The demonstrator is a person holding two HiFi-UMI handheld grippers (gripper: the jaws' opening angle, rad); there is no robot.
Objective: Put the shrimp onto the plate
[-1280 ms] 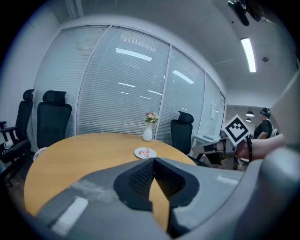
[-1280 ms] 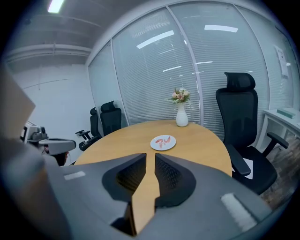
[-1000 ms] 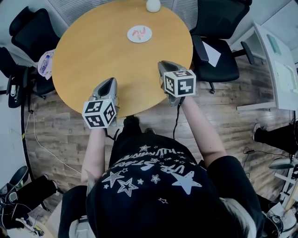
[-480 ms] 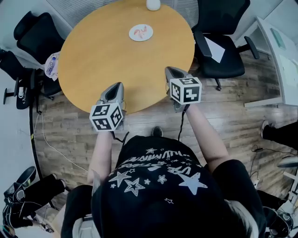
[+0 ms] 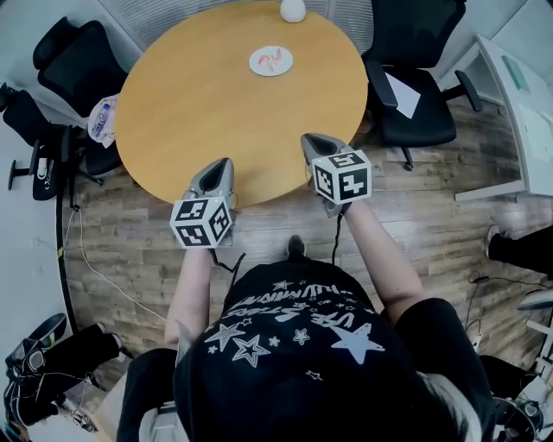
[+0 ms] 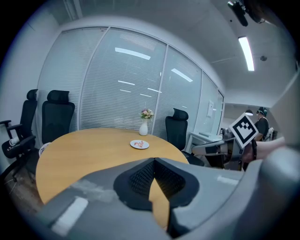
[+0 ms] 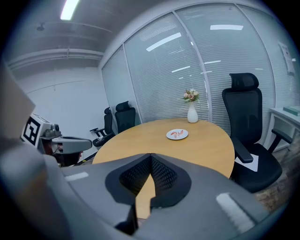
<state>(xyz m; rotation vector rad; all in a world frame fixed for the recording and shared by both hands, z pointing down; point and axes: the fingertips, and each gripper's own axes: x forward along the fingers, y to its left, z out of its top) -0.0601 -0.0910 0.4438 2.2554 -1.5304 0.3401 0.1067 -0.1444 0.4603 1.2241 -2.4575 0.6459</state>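
A: Tan wood of the round table fills the upper half of the head view. We start at its lower left edge, where our left gripper hovers with its jaws pressed together on nothing.

B: We agree. Its own view shows the tips meeting, with only bare table behind them. What comes next, moving right?

A: At upper centre, on the far side of the table, the white plate already carries the pink shrimp, just as it did a second ago. A white vase stands beyond it at the top edge.

B: And at lower right?

A: Our right gripper is the thing that has changed. Its jaws have just been closing, and now they are clenched with nothing between them.

B: So what do we make of that?

A: We judge the shrimp delivered. Both claws are empty and sit at the near edge of the table, well apart from the plate. We read the closing as a wrap-up, not a fresh grasp, and nothing seems left to carry.
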